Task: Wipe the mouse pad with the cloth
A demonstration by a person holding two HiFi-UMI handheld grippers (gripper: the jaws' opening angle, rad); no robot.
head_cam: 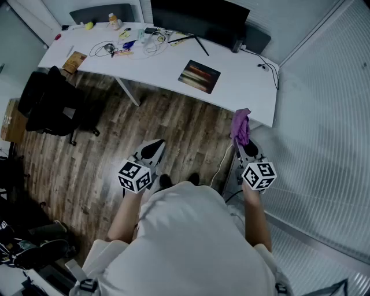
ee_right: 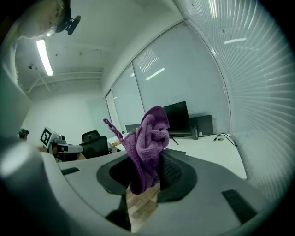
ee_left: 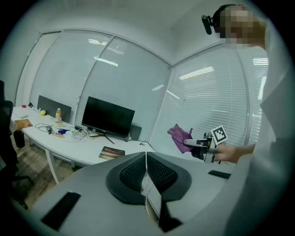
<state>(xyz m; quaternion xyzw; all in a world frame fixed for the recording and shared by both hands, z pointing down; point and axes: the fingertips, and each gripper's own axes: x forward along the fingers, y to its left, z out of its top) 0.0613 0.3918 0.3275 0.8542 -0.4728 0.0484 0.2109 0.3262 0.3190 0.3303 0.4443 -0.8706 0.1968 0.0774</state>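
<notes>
- right gripper (head_cam: 244, 143): jaws clamped on the purple cloth (head_cam: 241, 124). It is bunched into a wad and sticks up out of the tips, with a loose tail hanging to one side.
- left gripper (head_cam: 151, 151): jaws pressed together with nothing between them. It is idle, held over the wood floor (head_cam: 173, 127).
- mouse pad (head_cam: 199, 76): dark rectangle lying flat on the white desk (head_cam: 243, 87), in front of the monitor (head_cam: 196, 17). Nothing rests on it.
- key relation: in the head view the pad lies ahead and to the left of the cloth-holding gripper. That gripper sits just off the desk's right-hand end, well apart from the pad and not yet over the desk top.
- pad's long axis runs roughly along the desk's front edge, slightly skewed.
- both grippers look about equally far off, the right maybe a bit nearer. It has the cloth, so it is the working one.
- judgement: the next move is forward and left over the desk edge, then down. The wipe has not started.
</notes>
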